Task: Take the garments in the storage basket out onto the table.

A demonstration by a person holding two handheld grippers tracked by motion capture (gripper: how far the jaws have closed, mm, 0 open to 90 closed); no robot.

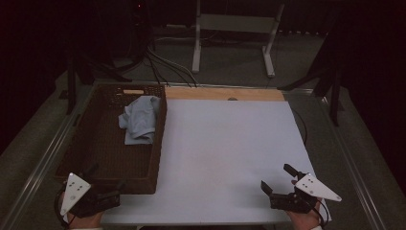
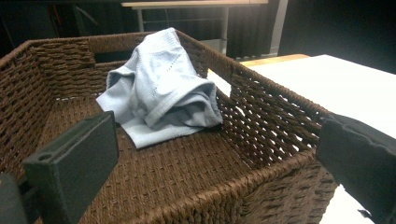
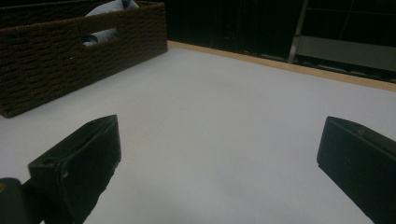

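My jaws gape empty — the cloth (image 2: 161, 88), probably light and limp, bunches against the basket (image 2: 275, 116) wall; pinch its top fold.

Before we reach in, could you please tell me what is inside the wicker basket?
The wicker basket holds one crumpled light blue cloth, lying against its far right wall. The rest of the woven floor looks bare. Whatever may lie beneath the cloth is covered.
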